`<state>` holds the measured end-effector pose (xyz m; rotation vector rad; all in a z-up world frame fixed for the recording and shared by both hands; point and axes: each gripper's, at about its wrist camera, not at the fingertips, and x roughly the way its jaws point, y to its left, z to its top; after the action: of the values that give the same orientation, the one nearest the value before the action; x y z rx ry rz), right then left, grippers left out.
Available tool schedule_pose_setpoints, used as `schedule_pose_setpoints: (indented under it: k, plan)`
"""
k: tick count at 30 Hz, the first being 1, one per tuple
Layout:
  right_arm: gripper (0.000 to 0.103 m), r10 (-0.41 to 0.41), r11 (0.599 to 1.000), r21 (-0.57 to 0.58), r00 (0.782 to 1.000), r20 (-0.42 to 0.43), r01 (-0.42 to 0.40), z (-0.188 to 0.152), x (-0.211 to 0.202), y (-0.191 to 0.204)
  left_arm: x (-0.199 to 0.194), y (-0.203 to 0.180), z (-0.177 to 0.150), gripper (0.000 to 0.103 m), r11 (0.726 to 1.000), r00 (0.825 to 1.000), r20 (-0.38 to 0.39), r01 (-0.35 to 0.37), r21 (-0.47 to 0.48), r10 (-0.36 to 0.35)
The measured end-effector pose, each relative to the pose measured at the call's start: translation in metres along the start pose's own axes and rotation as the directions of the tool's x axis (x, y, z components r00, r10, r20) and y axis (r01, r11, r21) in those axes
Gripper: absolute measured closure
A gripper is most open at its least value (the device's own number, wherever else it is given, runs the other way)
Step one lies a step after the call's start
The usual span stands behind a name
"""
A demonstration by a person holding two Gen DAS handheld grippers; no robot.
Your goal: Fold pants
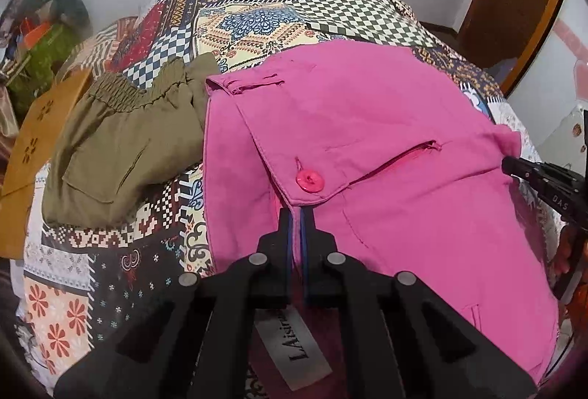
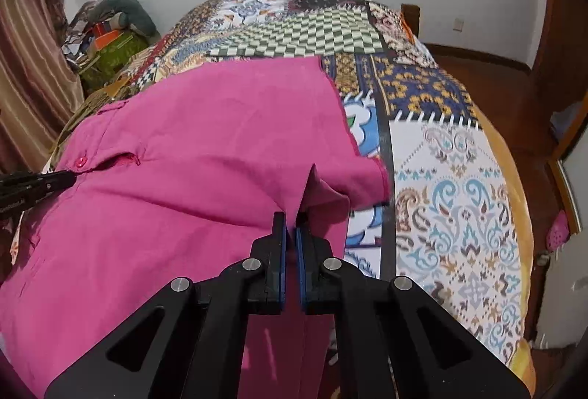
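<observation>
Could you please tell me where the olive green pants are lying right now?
In the left wrist view, the olive green pants lie on the patchwork bedspread, just left of the pink pants and right of a tan board.

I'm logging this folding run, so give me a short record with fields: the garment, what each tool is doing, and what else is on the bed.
garment: pink pants, spread on the patchwork bedspread
left tool: shut on the pants fabric just below the pink button
right tool: shut on a raised fold of the pants
also on bed: olive shorts, beside the pants
</observation>
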<state>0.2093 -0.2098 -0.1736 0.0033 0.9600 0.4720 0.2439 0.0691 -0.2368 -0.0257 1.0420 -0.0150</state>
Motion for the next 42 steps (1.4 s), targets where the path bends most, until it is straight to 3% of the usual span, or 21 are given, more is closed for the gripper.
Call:
schedule_pose_setpoints:
  k: [3, 7, 12, 16, 22, 33, 34, 35, 36, 42]
  plan:
    - [0.099, 0.011, 1.0, -0.013, 1.0, -0.025, -0.012, -0.002, -0.002, 0.003, -0.006, -0.004, -0.001, 0.098, 1.0, 1.0, -0.011, -0.006, 0.029, 0.006]
    - [0.095, 0.011, 0.999, -0.039, 1.0, -0.006, -0.011, 0.003, -0.022, 0.004, -0.033, 0.002, 0.0, 0.096, 0.999, 1.0, 0.029, 0.008, 0.031, -0.009]
    - [0.081, -0.044, 0.996, -0.079, 0.997, 0.067, 0.049, 0.022, -0.046, 0.002, -0.051, 0.018, 0.016, 0.079, 1.0, 0.996, 0.088, -0.001, -0.003, 0.002]
    - [0.069, -0.064, 0.994, -0.077, 0.991, 0.114, 0.073, 0.037, -0.044, -0.004, -0.04, 0.028, 0.034, 0.064, 0.999, 0.994, 0.108, -0.007, -0.04, 0.012]
    - [0.069, -0.077, 0.996, -0.044, 0.995, 0.056, 0.079, 0.051, -0.006, -0.018, -0.003, 0.036, 0.048, 0.064, 0.996, 0.998, 0.049, 0.043, -0.074, -0.039]
    - [0.069, -0.047, 0.999, -0.007, 0.998, -0.041, 0.047, 0.053, 0.044, -0.034, 0.028, 0.029, 0.06, 0.064, 0.995, 0.996, 0.033, 0.089, -0.045, -0.087]
    - [0.069, -0.04, 0.999, -0.004, 0.999, -0.036, 0.04, 0.052, 0.045, -0.033, 0.03, 0.026, 0.061, 0.064, 0.996, 0.996, 0.034, 0.086, -0.033, -0.085]
    - [0.069, -0.031, 1.0, -0.004, 0.999, -0.034, 0.031, 0.052, 0.045, -0.033, 0.032, 0.024, 0.062, 0.073, 0.997, 0.997, 0.035, 0.071, -0.018, -0.071]
    - [0.069, -0.018, 1.0, -0.001, 0.999, -0.034, 0.018, 0.053, 0.046, -0.033, 0.034, 0.023, 0.064, 0.094, 0.998, 0.998, 0.03, 0.061, -0.008, -0.061]
    - [0.069, 0.02, 1.0, 0.021, 0.998, -0.056, -0.019, 0.059, 0.054, -0.032, 0.041, 0.02, 0.071, 0.098, 0.999, 0.999, 0.014, 0.044, 0.005, -0.044]
